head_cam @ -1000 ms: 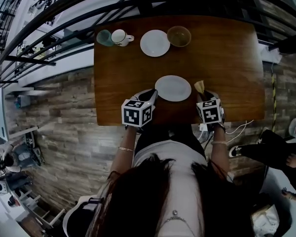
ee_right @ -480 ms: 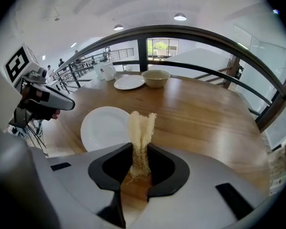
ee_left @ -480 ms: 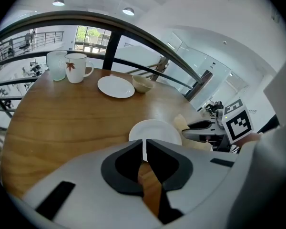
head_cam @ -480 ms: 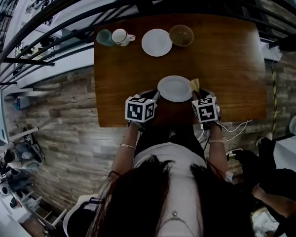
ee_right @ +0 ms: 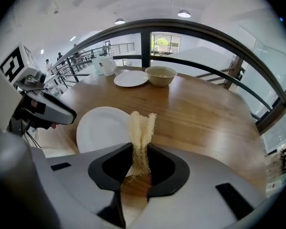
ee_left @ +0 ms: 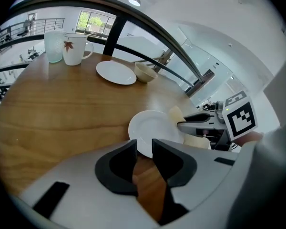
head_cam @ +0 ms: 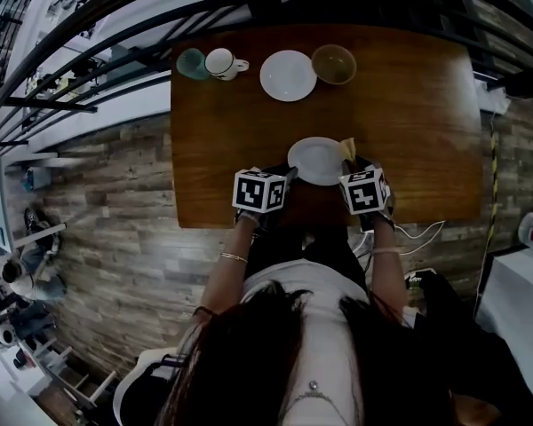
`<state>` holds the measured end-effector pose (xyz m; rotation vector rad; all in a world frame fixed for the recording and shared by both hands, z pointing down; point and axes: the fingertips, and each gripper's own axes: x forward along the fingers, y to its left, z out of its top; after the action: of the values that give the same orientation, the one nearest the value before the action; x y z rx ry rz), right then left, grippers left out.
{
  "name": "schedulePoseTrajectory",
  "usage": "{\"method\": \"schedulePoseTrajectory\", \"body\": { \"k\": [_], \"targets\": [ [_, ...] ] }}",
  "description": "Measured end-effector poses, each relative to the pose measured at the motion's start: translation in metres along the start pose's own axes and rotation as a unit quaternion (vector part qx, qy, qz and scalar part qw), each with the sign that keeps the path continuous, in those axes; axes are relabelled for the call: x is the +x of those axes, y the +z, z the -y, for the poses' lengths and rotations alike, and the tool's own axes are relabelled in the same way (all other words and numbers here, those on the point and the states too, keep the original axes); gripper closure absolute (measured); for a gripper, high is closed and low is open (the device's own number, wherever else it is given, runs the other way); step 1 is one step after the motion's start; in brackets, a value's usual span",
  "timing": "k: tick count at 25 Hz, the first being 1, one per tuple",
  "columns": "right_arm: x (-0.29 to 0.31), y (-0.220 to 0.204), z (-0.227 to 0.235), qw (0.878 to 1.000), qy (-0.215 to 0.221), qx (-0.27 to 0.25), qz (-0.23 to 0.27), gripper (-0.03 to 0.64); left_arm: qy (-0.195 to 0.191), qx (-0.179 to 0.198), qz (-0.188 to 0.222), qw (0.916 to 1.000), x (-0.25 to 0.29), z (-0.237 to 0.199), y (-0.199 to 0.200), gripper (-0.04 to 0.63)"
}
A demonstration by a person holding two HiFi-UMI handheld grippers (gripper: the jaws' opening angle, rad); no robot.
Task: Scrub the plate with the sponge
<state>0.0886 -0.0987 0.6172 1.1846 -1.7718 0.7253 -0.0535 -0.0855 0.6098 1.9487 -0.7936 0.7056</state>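
plate (head_cam: 316,160): small white one, lying flat at the 6 o'clock side of the table (head_cam: 409,122)
left tool (ee_left: 144,149): jaws just been opening, narrow gap now, plate's 7 o'clock rim right at the tips, nothing pinched yet
right tool (ee_right: 140,149): clamped on the sponge (ee_right: 142,128), which pokes up by the plate's 3 o'clock rim
plate handling, best guess: stiff, light, glazed so probably slippery and chippable; pinch the near rim so it won't skate
sponge feel: soft, fibrous, squashes easily

The right gripper (ee_right: 141,151) pinches a pale fibrous sponge (ee_right: 142,128) upright between its jaws. A white plate (ee_right: 102,128) lies just left of the claw; a bowl (ee_right: 160,75) sits well ahead.
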Motion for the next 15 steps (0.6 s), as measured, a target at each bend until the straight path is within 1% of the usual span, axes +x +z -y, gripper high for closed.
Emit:
{"method": "schedulePoseTrajectory", "body": {
  "k": [5, 9, 15],
  "targets": [
    [0.005, 0.004, -0.007, 1.000, 0.000, -0.020, -0.010, 0.506, 0.002, -0.011, -0.018, 0.9998, 0.008, -0.005, -0.003, 0.506],
    [0.013, 0.006, -0.017, 0.999, 0.007, -0.024, -0.021, 0.506, 0.008, -0.018, -0.027, 0.9994, 0.012, -0.009, -0.005, 0.506],
    [0.027, 0.011, -0.035, 0.998, 0.026, -0.033, -0.038, 0.506, -0.009, -0.021, -0.046, 0.9987, 0.014, -0.007, -0.006, 0.506]
  ]
}}
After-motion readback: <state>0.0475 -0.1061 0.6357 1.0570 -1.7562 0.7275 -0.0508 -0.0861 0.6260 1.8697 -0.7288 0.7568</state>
